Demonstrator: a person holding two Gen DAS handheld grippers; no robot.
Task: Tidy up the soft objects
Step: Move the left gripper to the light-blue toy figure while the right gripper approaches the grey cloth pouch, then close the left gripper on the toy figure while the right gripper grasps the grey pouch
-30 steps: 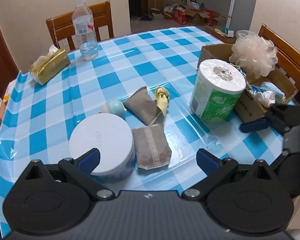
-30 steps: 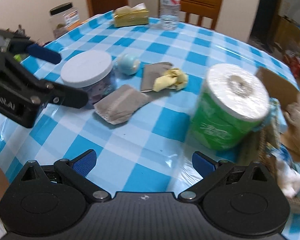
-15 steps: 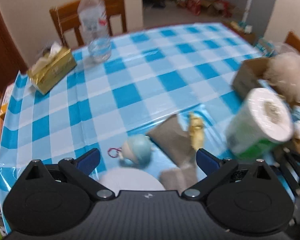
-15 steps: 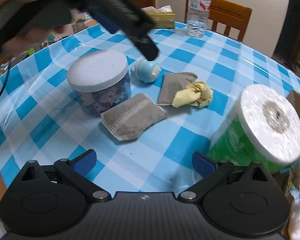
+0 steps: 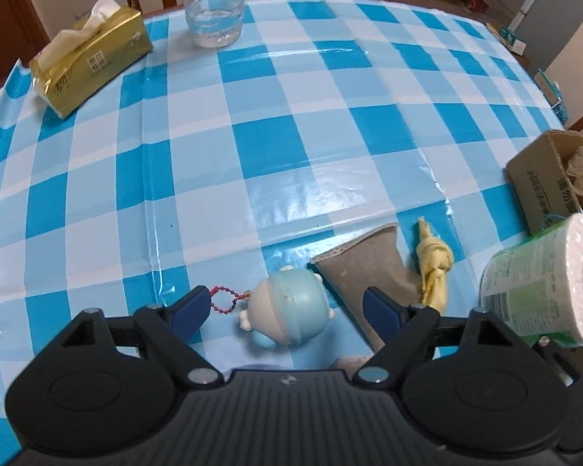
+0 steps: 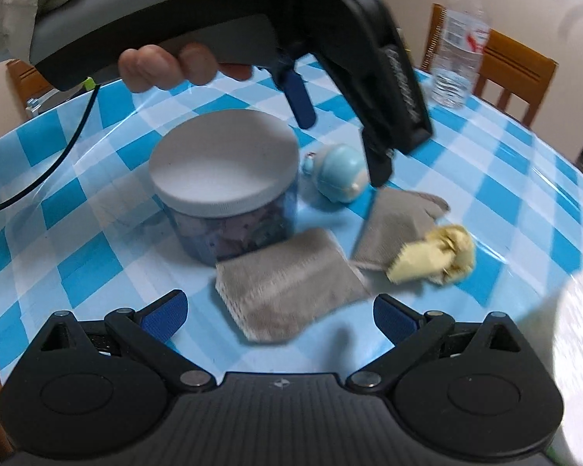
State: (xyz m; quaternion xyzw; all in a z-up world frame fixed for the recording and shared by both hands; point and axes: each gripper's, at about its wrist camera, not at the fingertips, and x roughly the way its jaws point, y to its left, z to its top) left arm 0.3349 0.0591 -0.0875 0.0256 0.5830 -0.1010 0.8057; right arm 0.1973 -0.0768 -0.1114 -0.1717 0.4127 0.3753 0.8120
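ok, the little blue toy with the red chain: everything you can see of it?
The blue toy is a small, rounded, squishy-looking figure, pale blue with a lighter band, small whitish nubs and a darker blue patch at its base. A red bead chain loops off its top. It lies on its side on the checked tablecloth, beside the gray pouch and near the white-lidded jar. The left claw straddles it, jaws closing, pads not yet touching.
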